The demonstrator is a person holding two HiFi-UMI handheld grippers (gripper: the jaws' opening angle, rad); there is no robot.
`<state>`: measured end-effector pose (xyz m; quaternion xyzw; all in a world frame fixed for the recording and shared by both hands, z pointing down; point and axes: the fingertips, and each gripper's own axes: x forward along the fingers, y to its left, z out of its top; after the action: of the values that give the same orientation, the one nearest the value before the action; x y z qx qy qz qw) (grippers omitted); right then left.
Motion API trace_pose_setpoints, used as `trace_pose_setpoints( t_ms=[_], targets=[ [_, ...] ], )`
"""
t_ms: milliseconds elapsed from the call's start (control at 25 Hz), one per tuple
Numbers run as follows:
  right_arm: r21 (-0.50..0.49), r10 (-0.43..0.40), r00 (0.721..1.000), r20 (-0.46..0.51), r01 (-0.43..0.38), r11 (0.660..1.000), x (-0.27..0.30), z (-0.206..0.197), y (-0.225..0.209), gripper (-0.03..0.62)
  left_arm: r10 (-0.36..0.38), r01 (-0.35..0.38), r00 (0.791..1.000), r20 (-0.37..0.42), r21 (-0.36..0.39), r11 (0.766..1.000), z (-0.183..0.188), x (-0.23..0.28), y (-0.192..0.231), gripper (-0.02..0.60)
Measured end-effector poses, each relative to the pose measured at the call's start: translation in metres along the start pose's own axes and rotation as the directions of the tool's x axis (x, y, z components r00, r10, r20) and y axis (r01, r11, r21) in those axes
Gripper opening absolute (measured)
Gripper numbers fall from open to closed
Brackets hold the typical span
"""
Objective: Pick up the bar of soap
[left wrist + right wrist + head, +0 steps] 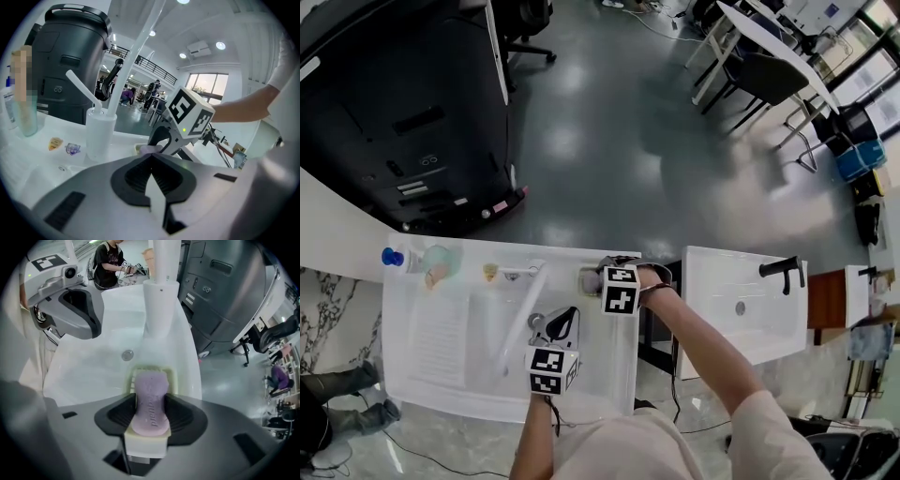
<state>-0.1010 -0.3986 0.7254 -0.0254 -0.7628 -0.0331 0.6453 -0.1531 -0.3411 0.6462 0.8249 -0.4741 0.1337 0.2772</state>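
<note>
A purple bar of soap [151,399] lies in a cream soap dish [132,377] on the rim of a white sink [441,328]. My right gripper [151,405] stands open astride the dish, one dark pad on each side of the soap and close to it. The head view shows this gripper [598,278] at the sink's back right corner. In the left gripper view its marker cube [192,115] shows above the soap [149,150]. My left gripper [562,323] hovers over the basin with its jaws shut and nothing in them; the pads [136,176] meet in a point.
A tall white faucet [161,296] rises just behind the dish. A blue-capped bottle [394,256] and small items stand on the sink's back ledge. A second white sink [741,309] with a black faucet [783,270] is at the right. A black machine [394,122] stands behind.
</note>
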Motion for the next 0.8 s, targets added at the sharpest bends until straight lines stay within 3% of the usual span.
trace_pose_setpoints(
  t_ms=[360, 640, 800],
  targets=[
    [0.038, -0.037, 0.995, -0.090, 0.040, 0.998, 0.004, -0.004, -0.003, 0.193, -0.002, 0.002, 1.000, 0.016, 0.011, 1.000, 0.001, 0.000, -0.010, 0.006],
    [0.040, -0.046, 0.995, -0.092, 0.050, 0.998, 0.003, -0.005, -0.005, 0.193, 0.022, -0.022, 1.000, 0.014, 0.030, 0.999, 0.001, -0.007, -0.009, 0.006],
    [0.039, -0.051, 0.998, -0.032, 0.053, 0.998, 0.003, -0.002, -0.006, 0.193, 0.044, -0.045, 0.999, 0.017, 0.054, 0.998, -0.002, -0.010, -0.008, 0.006]
  ],
)
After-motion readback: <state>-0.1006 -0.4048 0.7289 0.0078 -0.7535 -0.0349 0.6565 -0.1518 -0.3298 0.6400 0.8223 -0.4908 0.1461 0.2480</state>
